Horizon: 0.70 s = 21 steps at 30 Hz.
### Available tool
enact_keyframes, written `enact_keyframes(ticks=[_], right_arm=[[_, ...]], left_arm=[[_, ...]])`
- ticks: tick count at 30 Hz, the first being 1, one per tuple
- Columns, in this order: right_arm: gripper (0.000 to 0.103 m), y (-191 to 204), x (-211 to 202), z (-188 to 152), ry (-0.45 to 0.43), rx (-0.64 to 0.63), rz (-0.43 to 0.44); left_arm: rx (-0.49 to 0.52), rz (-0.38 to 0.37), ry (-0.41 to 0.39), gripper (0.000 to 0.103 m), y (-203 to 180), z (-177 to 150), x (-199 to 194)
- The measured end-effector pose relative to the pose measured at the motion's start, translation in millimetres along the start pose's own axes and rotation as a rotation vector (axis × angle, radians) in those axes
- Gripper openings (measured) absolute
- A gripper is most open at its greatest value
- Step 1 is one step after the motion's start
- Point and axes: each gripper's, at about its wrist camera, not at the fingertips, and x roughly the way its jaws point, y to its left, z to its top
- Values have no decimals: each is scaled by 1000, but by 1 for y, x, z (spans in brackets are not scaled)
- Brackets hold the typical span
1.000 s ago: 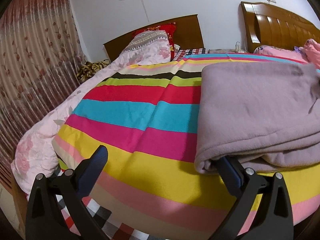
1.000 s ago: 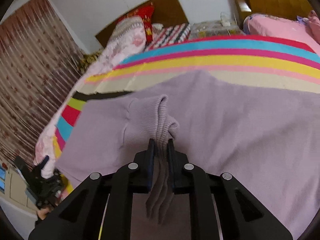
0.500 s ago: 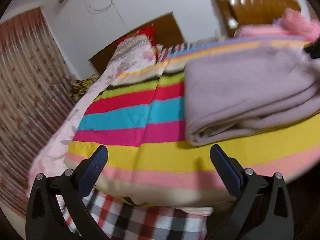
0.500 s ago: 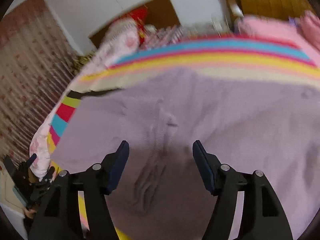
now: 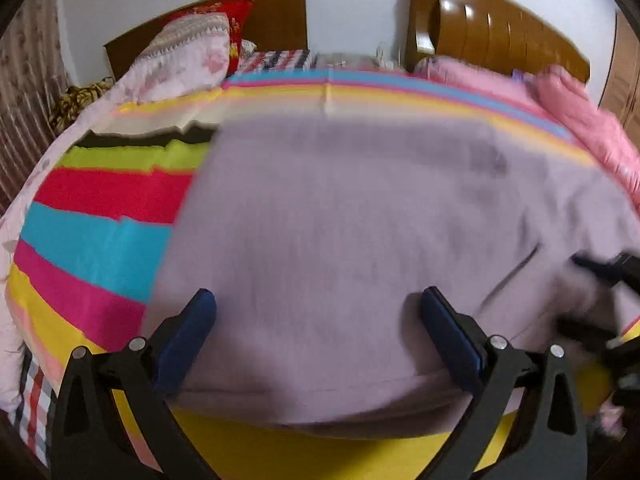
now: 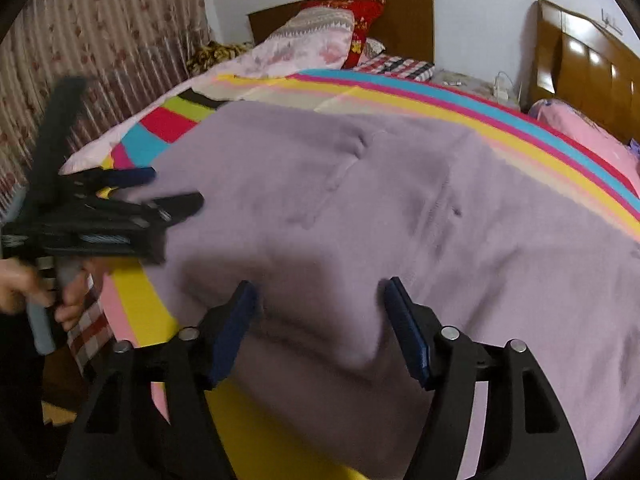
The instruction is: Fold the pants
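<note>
The lilac knit pants (image 5: 352, 232) lie folded flat on the striped bedspread (image 5: 96, 232), near its front edge. They also fill the right wrist view (image 6: 380, 208). My left gripper (image 5: 318, 332) is open and empty, its jaws spread over the near folded edge of the pants. My right gripper (image 6: 320, 316) is open and empty, its jaws spread above the pants' near edge. The left gripper also shows in the right wrist view (image 6: 160, 192) at the pants' left side. The right gripper shows blurred at the right edge of the left wrist view (image 5: 600, 292).
The bed's front edge runs just below both grippers. Pillows (image 5: 188, 56) and a wooden headboard (image 5: 276, 16) lie at the far end. A second bed with pink bedding (image 5: 568, 108) stands at the right. A flowered curtain (image 6: 100, 40) hangs at the left.
My right gripper let go of the pants fold and opened, then drew back toward the near edge. My left gripper swung right, from the bare stripes to over the pants.
</note>
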Motion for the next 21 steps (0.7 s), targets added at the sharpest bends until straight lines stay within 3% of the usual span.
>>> enact_keyframes(ticks=[3,5,7,10,12,15,21], right_arm=[[65,-15,-13,-9,-3,55,13],[65,-38,-47,-23,-99,139,49],[66,-65,-86,-40,-202,226,57],[70,-112,-142,-81,-310,378,-76],[70,-145,-166,-114,-320,513,-144],[70,-183,-176,-150,-281,679,-164],[70,-216,-152,-156,-195,753,-150]], left_arm=[[-2,-10,7,102,6,-1,-2],[-1,51,36,102,5,5,-7],[1,102,-20,101,-1,12,-26],[37,37,-128,101,-27,21,-55],[88,-14,-153,101,-49,25,-58],[171,-38,-137,101,-88,31,-44],[233,-28,-28,102,-127,16,1]])
